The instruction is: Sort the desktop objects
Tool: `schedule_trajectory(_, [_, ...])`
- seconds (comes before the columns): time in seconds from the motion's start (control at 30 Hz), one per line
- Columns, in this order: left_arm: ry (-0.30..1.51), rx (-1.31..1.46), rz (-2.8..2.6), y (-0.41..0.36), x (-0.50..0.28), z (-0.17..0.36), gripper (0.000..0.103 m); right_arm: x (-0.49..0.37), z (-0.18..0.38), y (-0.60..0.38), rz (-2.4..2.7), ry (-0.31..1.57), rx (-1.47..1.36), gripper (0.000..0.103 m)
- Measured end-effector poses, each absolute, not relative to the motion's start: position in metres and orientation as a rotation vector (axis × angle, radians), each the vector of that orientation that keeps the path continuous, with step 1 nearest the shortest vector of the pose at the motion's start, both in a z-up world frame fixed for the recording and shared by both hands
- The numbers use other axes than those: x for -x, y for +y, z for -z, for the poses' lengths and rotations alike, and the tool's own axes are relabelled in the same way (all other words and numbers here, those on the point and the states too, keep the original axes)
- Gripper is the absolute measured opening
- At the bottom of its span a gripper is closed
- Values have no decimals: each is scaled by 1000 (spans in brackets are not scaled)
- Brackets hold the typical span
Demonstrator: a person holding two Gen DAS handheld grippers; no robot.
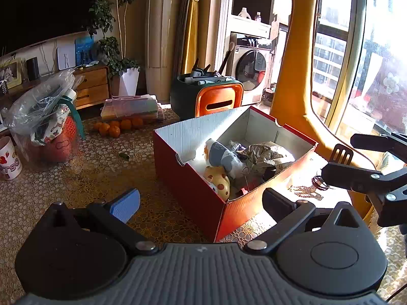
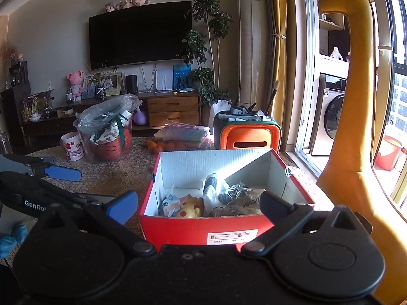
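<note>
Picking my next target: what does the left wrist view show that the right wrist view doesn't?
Left wrist only: a small dark item loose on the tablecloth and a dark loop right of the red box.

Right wrist only: the box's white label and the plush toys atop the TV.

Both: the box's contents, oranges, mug, and both open, empty grippers, left gripper and right gripper.

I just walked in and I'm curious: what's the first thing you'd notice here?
Probably the open red box in the middle of the table, stuffed with toys and crumpled bags, including a yellow spotted toy. Right beside it, by the window, stands a big yellow giraffe figure. Behind the box, little oranges lie in a cluster near an orange-fronted organizer full of brushes.
</note>
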State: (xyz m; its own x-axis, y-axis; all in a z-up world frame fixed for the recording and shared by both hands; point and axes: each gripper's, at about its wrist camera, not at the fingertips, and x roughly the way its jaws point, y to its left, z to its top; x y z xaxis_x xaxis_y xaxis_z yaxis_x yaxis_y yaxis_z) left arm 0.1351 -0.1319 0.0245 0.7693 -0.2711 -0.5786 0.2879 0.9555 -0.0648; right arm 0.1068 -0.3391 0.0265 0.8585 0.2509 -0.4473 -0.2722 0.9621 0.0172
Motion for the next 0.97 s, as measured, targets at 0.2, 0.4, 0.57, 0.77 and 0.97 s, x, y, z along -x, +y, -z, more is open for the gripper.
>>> schedule_trajectory(0.2, [618,-19,293,-126,-122,-25,103,-92,-26,-333,-267,439,63,103])
schedule_trajectory(0.4, [623,-29,287,-124,-112,-20,103,-88,-21,-328,-256,449,43,103])
schedule_trajectory(0.57, [621,-48,289,-125,-104,-17,103,-83,-16,-326,-247,459,32,103])
schedule_trajectory(0.77, [633,-55,303,-125,-101,-12,103,-78,-8,-326,-232,486,2,103])
schedule_trajectory(0.97, [643,-41,330,-122,-101,-10,103,-74,-4,-326,-215,502,-26,103])
